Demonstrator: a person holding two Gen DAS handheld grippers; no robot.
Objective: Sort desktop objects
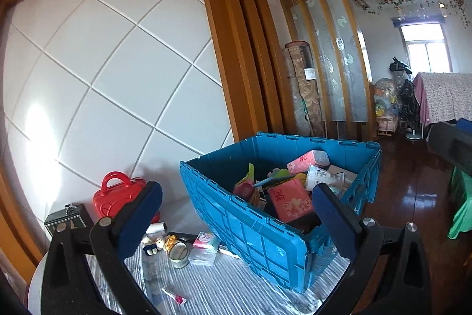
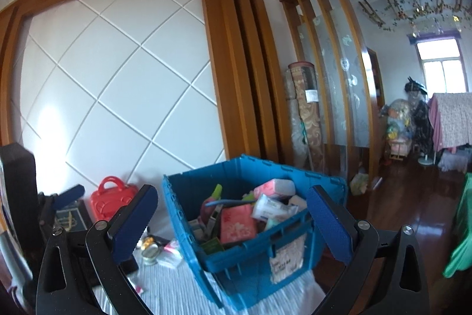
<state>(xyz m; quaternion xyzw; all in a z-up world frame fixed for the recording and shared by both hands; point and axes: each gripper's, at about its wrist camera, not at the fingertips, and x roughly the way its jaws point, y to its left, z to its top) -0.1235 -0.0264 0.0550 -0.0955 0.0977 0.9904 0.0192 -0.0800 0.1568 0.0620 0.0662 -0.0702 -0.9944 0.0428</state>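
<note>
A blue plastic crate (image 1: pixel 259 238) stands on a striped cloth, filled with several items, among them a pink tissue pack (image 1: pixel 290 201) and a white tube (image 1: pixel 324 176). It also shows in the right wrist view (image 2: pixel 242 256). Loose items lie left of it: a tissue pack (image 1: pixel 203 248), a small round tin (image 1: pixel 178 253), a little plush toy (image 1: pixel 153 245) and a pink tube (image 1: pixel 174 295). My left gripper (image 1: pixel 236 223) is open and empty, raised in front of the crate. My right gripper (image 2: pixel 233 226) is open and empty too, also before the crate.
A red toy case (image 1: pixel 118 197) and a dark box (image 1: pixel 66 219) stand by the white panelled wall. The other gripper (image 2: pixel 53 205) shows at the left of the right wrist view. Dark wooden floor (image 1: pixel 413 197) lies to the right, with a green cloth (image 1: pixel 460 211).
</note>
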